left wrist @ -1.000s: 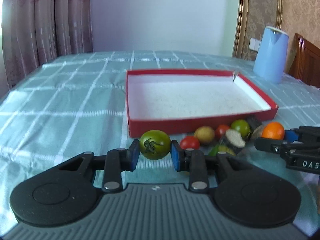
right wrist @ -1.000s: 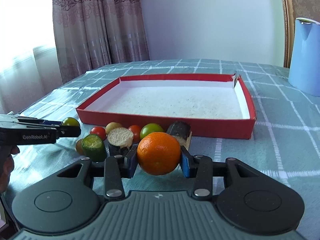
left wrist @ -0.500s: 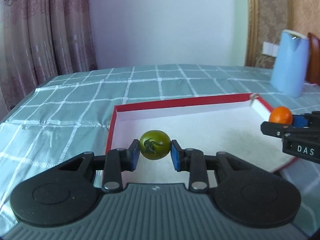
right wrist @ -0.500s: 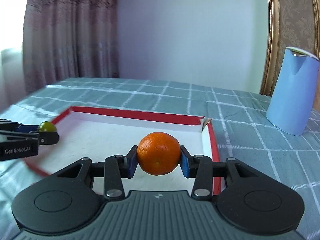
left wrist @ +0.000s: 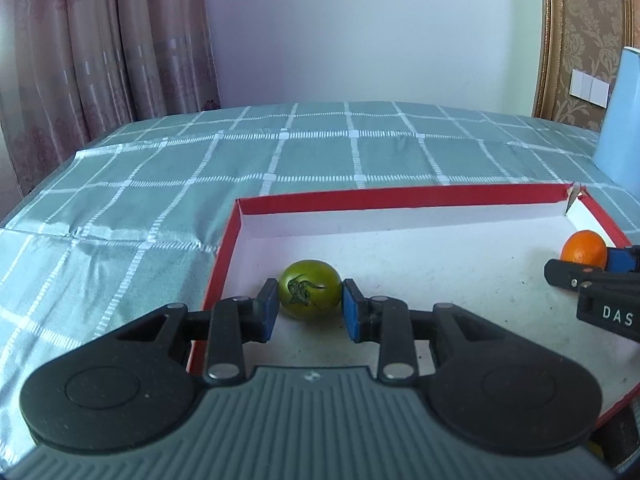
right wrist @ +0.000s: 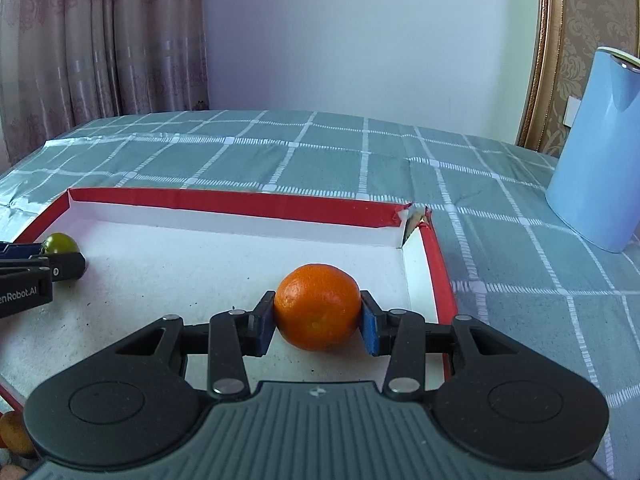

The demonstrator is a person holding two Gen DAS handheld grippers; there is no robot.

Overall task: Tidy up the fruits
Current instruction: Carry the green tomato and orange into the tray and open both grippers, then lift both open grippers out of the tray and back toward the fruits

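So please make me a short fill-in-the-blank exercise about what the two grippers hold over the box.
1. The left gripper is shut on a round green ____.
2. The right gripper is shut on a round ____ mandarin.
3. Both fruits are over the shallow cardboard box with a ____ rim.

Missing words: tomato; orange; red

White "DAS" reads on right gripper body, cut off at frame edge, just right of the red box. Left gripper body shows "enRobot.AI", first letters cropped.
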